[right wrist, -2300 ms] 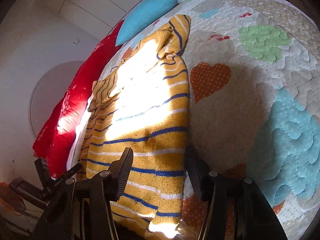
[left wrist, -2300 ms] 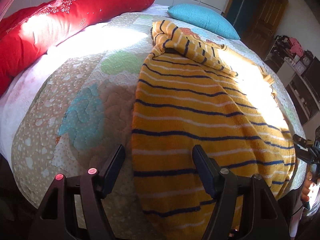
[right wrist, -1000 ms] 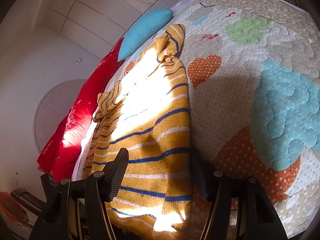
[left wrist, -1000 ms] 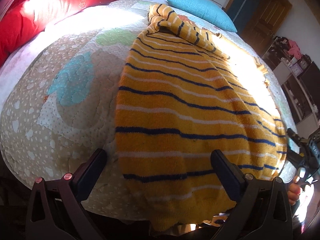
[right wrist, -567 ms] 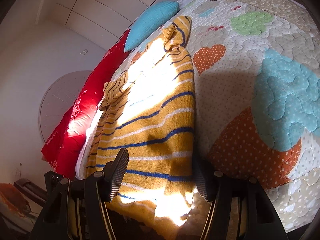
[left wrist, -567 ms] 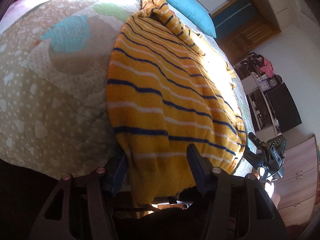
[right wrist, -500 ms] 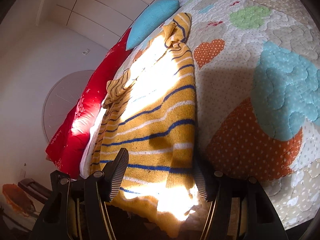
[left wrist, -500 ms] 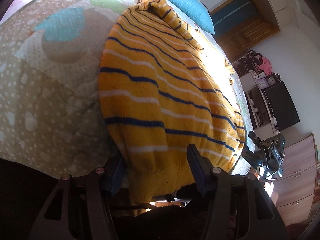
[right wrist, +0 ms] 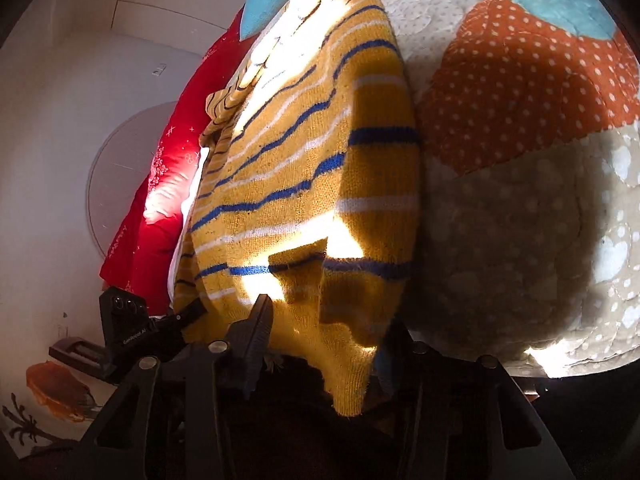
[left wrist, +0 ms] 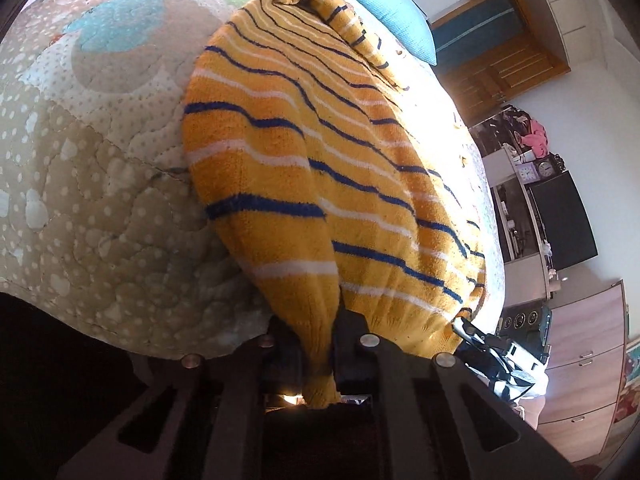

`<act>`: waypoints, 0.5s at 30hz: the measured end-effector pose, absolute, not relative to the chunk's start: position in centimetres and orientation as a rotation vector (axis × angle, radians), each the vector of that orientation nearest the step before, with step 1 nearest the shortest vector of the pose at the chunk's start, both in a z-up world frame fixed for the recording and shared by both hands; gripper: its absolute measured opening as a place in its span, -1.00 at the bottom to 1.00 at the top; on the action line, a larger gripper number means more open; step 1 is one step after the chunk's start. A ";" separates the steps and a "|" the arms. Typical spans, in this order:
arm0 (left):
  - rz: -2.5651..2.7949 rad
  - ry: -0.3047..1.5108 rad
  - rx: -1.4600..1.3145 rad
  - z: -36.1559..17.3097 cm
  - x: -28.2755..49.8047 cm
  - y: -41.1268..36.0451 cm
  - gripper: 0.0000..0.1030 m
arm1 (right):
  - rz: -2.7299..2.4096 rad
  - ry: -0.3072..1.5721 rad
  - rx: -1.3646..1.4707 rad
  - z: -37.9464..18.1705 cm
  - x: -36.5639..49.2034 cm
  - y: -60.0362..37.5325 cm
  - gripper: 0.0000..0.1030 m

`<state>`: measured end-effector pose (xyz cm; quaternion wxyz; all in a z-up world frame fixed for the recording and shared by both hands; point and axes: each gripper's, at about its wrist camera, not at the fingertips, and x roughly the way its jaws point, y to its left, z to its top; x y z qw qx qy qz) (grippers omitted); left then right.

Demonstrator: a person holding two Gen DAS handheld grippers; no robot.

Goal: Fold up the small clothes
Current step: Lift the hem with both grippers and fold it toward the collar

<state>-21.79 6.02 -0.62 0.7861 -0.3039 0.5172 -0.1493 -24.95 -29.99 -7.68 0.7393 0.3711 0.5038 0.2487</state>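
Note:
A yellow knit sweater with blue and white stripes lies lengthwise on the quilted bed, its hem hanging over the near edge. My left gripper is shut on the hem at its left corner, the knit bunched between the jaws. In the right wrist view the sweater drapes over my right gripper; the left finger shows, the right one is hidden under the hem, and the jaws stand apart around the right corner. The right gripper also shows in the left wrist view.
A teal pillow and a red pillow lie at the head of the bed. A wooden door, a shelf with a clock and drawers stand to the right.
Both grippers dropped to the bed's near edge and moved in onto the sweater's hem. The left jaws went from wide open to shut on the hem; the right jaws now straddle the other corner.

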 end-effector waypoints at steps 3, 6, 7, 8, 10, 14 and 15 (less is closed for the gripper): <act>-0.318 1.111 -0.652 0.0 -21.4 6.0 -0.83 | 0.492 1.124 0.762 -7.2 -24.4 -29.7 -0.74; -0.319 1.076 -0.640 1.2 -22.4 6.2 -0.84 | 0.519 1.096 0.768 -6.2 -25.1 -30.0 -0.82; -0.326 1.062 -0.639 1.7 -23.0 6.3 -0.84 | 0.542 1.085 0.766 -5.7 -25.5 -30.0 -0.83; -0.328 1.047 -0.635 2.2 -23.7 6.5 -0.84 | 0.564 1.077 0.759 -5.2 -26.1 -30.0 -0.84; -0.320 1.025 -0.627 3.0 -24.9 6.9 -0.84 | 0.598 1.071 0.735 -4.3 -27.2 -30.1 -0.85; -0.323 1.014 -0.629 3.9 -26.2 7.3 -0.84 | 0.651 1.071 0.695 -3.0 -29.0 -30.4 -0.86; -0.325 1.014 -0.618 4.0 -26.3 7.2 -0.84 | 0.658 1.072 0.691 -2.9 -29.2 -30.5 -0.86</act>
